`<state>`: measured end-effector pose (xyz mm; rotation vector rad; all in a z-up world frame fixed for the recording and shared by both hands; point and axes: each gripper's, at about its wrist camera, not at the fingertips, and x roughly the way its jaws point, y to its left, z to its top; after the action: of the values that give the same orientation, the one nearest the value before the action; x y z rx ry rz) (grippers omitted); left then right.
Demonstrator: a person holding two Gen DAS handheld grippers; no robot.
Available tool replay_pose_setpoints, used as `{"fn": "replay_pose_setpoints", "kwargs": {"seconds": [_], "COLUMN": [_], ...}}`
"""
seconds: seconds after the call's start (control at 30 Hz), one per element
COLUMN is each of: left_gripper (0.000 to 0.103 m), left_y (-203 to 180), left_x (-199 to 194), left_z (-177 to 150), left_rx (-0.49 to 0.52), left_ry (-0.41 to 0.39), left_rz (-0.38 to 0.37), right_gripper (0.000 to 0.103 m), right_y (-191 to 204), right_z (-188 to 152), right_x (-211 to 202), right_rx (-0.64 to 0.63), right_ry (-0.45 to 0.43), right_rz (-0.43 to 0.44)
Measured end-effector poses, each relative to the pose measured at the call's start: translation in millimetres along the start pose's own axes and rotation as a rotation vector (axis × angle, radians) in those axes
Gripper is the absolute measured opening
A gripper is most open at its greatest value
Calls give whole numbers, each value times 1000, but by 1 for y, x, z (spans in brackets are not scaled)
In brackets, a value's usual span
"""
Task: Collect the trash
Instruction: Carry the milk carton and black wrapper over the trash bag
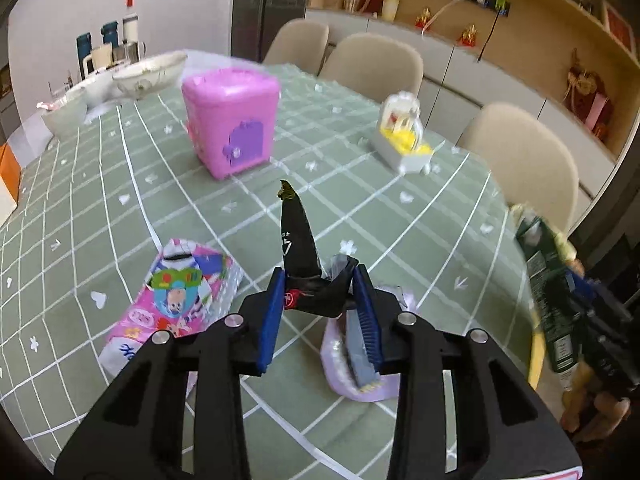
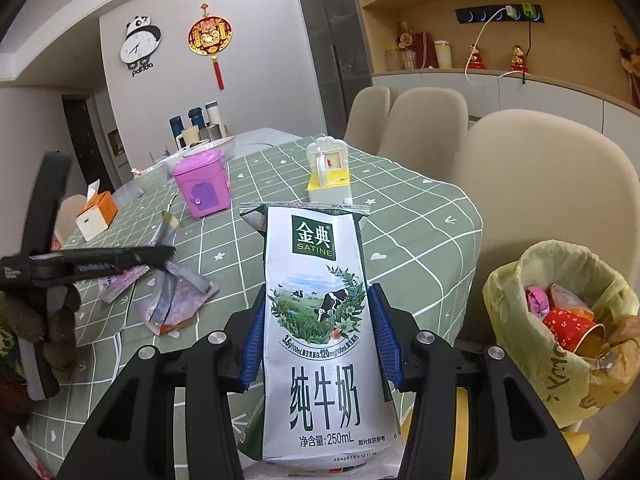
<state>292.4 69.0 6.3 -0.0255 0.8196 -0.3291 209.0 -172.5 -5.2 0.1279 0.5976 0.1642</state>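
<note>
Left wrist view first: at the near left of the bench (image 1: 400, 216), on its green checked cloth, lay a pink cartoon-printed packet (image 1: 176, 300), and further back stood a pink box (image 1: 232, 120) with a purple patch on its side, white bowls (image 1: 144, 76) behind it at the far left edge. In the middle, the left gripper (image 1: 320, 280) had its jaws drawn in narrow on a crumpled black wrapper (image 1: 298, 248), whose pointed end stuck up above the blue pads (image 1: 272, 316); a pale purple wrapper (image 1: 352, 376) lay flat on the cloth just beneath the jaws. To the right and further off sat a white and yellow holder (image 1: 404, 136), with beige chairs (image 1: 524, 168) along the far side. At the right edge, blurred, the milk carton (image 1: 552, 292) showed in the other gripper. Right wrist view: at the left, the other gripper reached over scraps of wrapper lying on the cloth, and an orange and white box (image 2: 96, 216) stood beyond it. In the centre, the right gripper (image 2: 320, 332) had its jaws set wide and pressed against both sides of the upright milk carton (image 2: 320, 320), held above the near edge of the bench. At the far right, beside the bench, stood a trash bin (image 2: 560, 308) lined with a yellow bag, already holding a red paper cup and pink wrappers.
</note>
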Motion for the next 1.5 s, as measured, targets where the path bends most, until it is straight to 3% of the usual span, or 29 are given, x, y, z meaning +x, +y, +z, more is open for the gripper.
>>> {"fn": "replay_pose_setpoints", "kwargs": {"seconds": [0.3, 0.57, 0.83, 1.13, 1.5], "left_gripper": [33, 33, 33, 33, 33], "left_y": [-10, -51, -113, -201, -278], "left_x": [-37, -48, -33, -8, 39], "left_z": [24, 35, 48, 61, 60], "left_rx": [-14, 34, 89, 126, 196], "left_ry": [-143, -215, -210, -222, -146], "left_rz": [4, -32, -118, -276, -379], "right_gripper": [46, 46, 46, 46, 46], "right_y": [-9, -29, -72, -135, -204], "right_z": [5, 14, 25, 40, 42], "right_x": [-16, -35, -66, -105, -126], "right_rx": [-17, -42, -68, -95, 7], "right_ry": [-45, -79, -129, -155, -180], "right_rz": [-15, -45, -134, -294, -368]}}
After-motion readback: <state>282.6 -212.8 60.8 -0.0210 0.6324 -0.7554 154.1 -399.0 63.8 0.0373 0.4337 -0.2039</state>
